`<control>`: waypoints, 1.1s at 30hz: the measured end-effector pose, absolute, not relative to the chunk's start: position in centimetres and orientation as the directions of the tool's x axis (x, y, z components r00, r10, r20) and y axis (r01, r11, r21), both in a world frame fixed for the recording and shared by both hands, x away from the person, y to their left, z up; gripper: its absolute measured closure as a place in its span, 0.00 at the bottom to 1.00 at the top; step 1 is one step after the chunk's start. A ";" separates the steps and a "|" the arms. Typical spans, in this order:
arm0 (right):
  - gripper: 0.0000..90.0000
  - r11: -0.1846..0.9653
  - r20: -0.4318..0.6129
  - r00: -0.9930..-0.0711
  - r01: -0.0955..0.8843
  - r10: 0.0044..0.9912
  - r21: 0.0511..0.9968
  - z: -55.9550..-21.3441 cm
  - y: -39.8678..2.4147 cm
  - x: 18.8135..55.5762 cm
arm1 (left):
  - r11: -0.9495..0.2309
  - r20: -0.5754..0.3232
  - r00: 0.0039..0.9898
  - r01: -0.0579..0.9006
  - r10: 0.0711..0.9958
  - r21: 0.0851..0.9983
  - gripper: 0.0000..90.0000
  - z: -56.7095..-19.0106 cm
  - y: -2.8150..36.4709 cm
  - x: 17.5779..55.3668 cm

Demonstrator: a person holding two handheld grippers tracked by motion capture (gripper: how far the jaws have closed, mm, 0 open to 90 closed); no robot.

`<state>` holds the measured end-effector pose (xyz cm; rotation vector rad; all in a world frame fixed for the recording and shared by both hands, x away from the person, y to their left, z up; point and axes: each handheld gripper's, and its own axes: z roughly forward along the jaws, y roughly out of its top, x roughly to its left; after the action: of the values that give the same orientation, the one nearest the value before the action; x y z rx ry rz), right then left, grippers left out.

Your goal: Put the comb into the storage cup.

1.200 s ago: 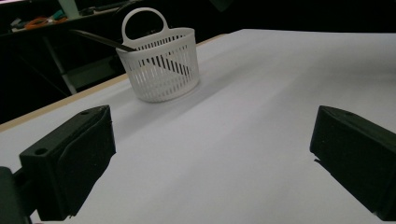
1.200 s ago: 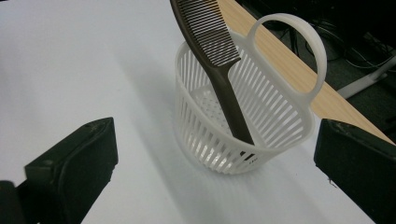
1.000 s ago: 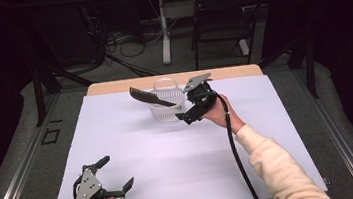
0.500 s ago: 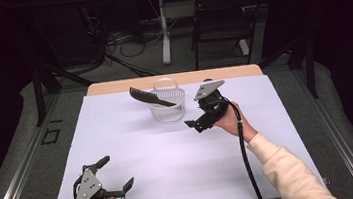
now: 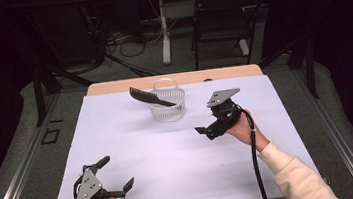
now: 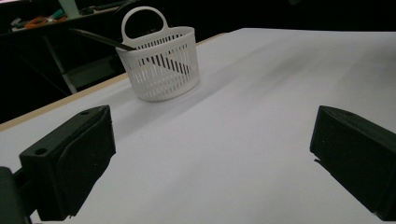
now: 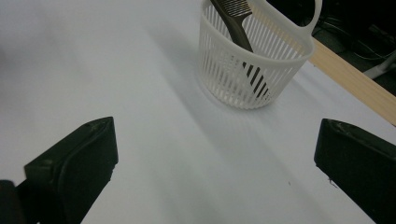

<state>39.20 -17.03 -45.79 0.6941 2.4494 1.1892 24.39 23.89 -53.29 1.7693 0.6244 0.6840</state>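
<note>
Comb leans in basket (teeth clear in right gripper view); right tongs apart.

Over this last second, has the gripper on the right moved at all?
Yes. The right gripper has pulled back from the white basket toward the person's side of the table, jaws open and empty. The comb lies in the basket.

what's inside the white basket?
A dark comb leans in the white basket, toothed end sticking out over the rim. The basket floor is hidden behind the slats.
</note>
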 end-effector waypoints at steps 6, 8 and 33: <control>0.00 0.534 -0.084 -0.821 0.285 0.564 0.796 -46.2 -18.2 38.3 | -0.276 0.144 0.696 0.081 0.704 0.958 0.00 -53.3 23.9 24.4; 0.00 0.534 -0.082 -0.820 0.290 0.567 0.794 -46.3 -18.6 37.9 | -0.275 0.144 0.696 0.079 0.704 0.958 0.00 -53.3 23.9 24.4; 0.00 0.503 -0.099 -0.784 0.290 0.612 0.815 -48.5 -21.6 33.5 | -0.281 0.148 0.696 0.080 0.703 0.956 0.00 -53.3 23.9 24.4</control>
<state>33.46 -21.57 -48.48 0.7490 2.3740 1.1833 24.39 23.87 -53.30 1.7744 0.6233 0.6867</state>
